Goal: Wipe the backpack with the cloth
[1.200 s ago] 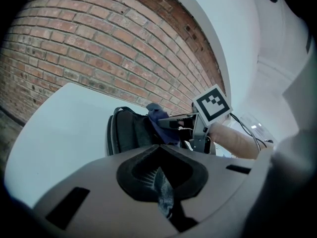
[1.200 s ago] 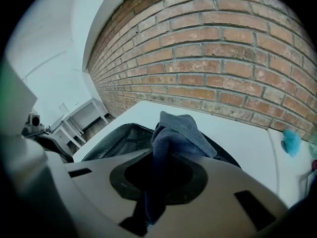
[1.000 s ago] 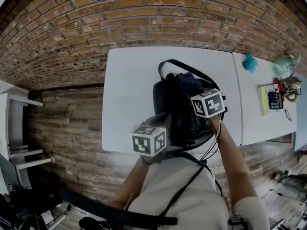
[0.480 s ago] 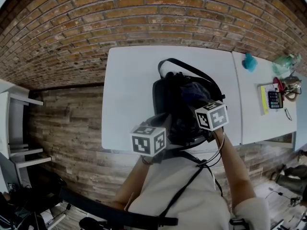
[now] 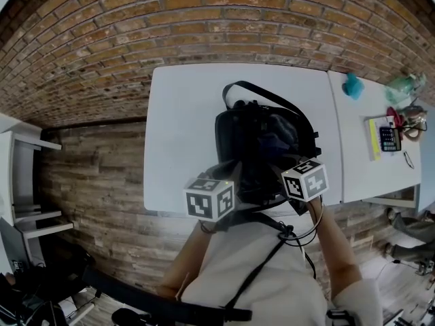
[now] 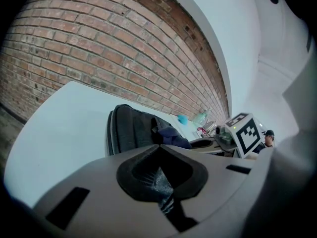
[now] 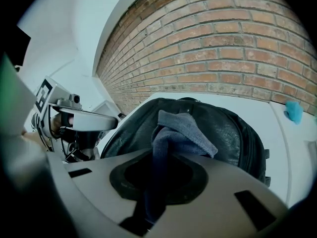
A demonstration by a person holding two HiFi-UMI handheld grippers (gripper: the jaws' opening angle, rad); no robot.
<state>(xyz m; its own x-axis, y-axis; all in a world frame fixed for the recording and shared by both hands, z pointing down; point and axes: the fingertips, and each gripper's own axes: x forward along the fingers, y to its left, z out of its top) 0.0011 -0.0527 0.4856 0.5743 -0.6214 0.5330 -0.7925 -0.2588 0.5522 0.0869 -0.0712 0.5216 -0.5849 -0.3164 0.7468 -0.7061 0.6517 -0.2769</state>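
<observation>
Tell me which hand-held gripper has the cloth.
The right hand-held gripper: its jaws are shut on the blue-grey cloth, held over the black backpack. The left hand-held gripper pinches only a dark ribbed strip, apparently part of the backpack.

We are seeing a black backpack (image 5: 262, 145) on the white tabletop (image 5: 183, 128), a slate-blue cloth (image 7: 185, 128), a red-brown brick wall (image 5: 204, 19), and black-and-white square markers (image 5: 211, 199) on the grey left gripper (image 6: 161, 180) and right gripper (image 7: 153, 182)

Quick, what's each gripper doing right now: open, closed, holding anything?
Left gripper: closed on a dark woven strap, seemingly part of the backpack.
Right gripper: closed on the blue-grey cloth.
</observation>
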